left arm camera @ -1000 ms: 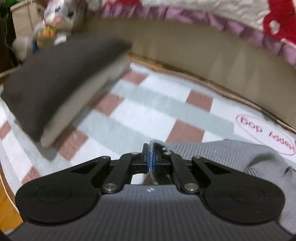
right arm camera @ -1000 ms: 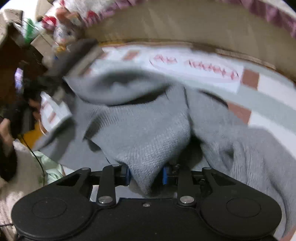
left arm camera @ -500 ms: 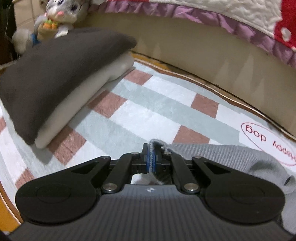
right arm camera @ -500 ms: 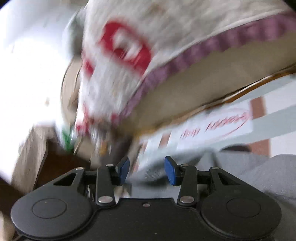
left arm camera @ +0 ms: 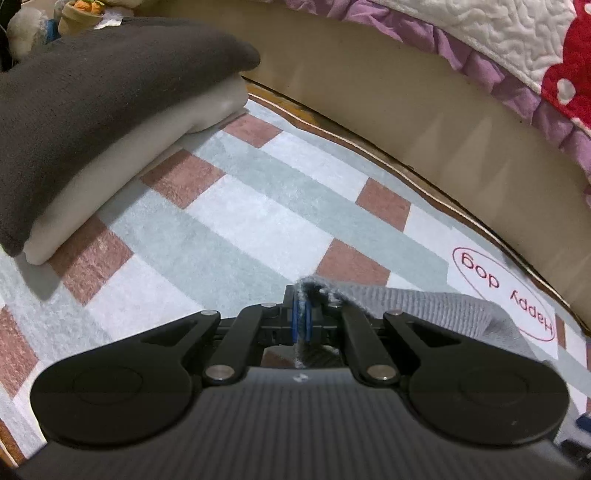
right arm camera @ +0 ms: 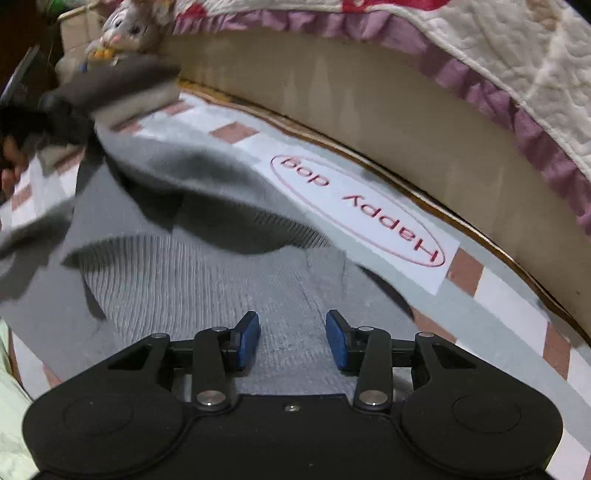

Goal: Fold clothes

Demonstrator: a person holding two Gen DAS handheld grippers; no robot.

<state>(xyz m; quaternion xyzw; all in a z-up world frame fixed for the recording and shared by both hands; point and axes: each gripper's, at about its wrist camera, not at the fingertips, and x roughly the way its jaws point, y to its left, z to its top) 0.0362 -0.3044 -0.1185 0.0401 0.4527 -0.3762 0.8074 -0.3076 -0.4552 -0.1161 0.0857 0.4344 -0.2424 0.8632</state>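
Left wrist view: the left tongs point(left arm camera: 302, 320) are pinched tight on a corner of the grey knit sweater point(left arm camera: 417, 306), whose ribbed edge trails off to the right across the checked mat point(left arm camera: 236, 221). Beyond, a folded stack point(left arm camera: 92, 122) (dark garment on top of a pale one) sits on the mat near the bed base point(left arm camera: 388, 110).

Right wrist view: the right tongs point(right arm camera: 293, 339) stand wide apart with nothing between the blue pads, hovering just over the sweater point(right arm camera: 207, 280). The garment lies rumpled on the mat point(right arm camera: 491, 291), partly covering it beside the "Happy dog" label point(right arm camera: 358, 210); its far part is blurred, so it looks to be moving, and a sleeve or hem fold cannot be told apart there. A stuffed rabbit point(right arm camera: 129, 27) sits by the stack point(right arm camera: 125, 88).

Judging by this, the sweater is being spread or drawn into a fold. To do it well, the free tongs should take a matching edge or corner, not the middle of the knit, so both holds can pull the cloth flat and even before any crease is laid.
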